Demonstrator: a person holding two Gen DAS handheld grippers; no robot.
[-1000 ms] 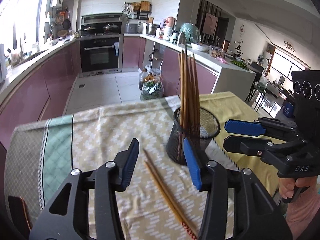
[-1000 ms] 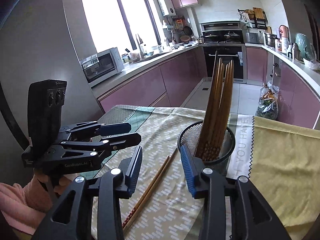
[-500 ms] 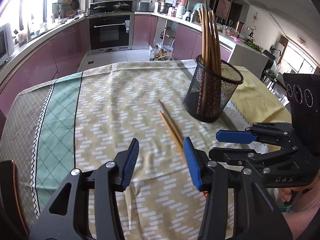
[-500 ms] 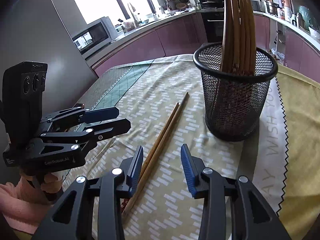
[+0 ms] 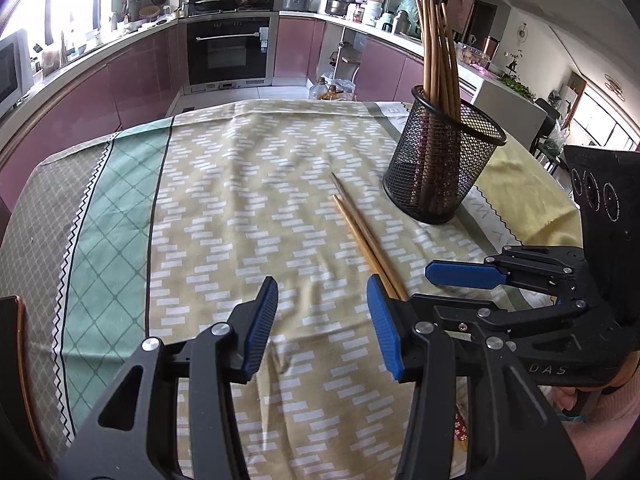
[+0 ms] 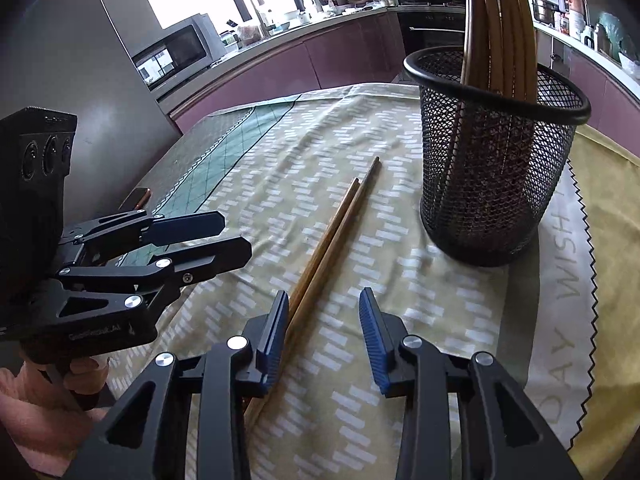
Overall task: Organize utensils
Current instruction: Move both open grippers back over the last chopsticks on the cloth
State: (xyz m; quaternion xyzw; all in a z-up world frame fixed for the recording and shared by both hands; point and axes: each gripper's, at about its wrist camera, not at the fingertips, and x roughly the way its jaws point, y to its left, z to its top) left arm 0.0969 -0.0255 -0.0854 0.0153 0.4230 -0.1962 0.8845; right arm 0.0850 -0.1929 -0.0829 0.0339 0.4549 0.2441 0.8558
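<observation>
Two loose wooden chopsticks (image 5: 360, 236) lie side by side on the patterned tablecloth (image 5: 240, 200), left of a black mesh cup (image 5: 440, 160) holding several upright chopsticks (image 5: 436, 40). My left gripper (image 5: 322, 320) hovers open over bare cloth, the loose pair running under its right finger. My right gripper (image 6: 324, 340) is low over the cloth with its jaws closing. Only cloth lies between its pads, and the loose chopsticks (image 6: 336, 232) pass under its left finger. The mesh cup (image 6: 492, 160) stands ahead to the right. Each gripper shows in the other's view: right gripper (image 5: 420, 285), left gripper (image 6: 236, 236).
A yellow cloth (image 6: 608, 240) with a zigzag edge lies right of the cup. A phone (image 6: 138, 198) sits at the table's left edge. A person's hand (image 6: 40, 392) holds the left gripper's handle. Purple kitchen cabinets and an oven (image 5: 228, 52) stand beyond the table.
Both grippers have come down toward the table and tipped further downward, so the loose chopsticks and the cup sit nearer. The right gripper's jaws have narrowed slightly.
</observation>
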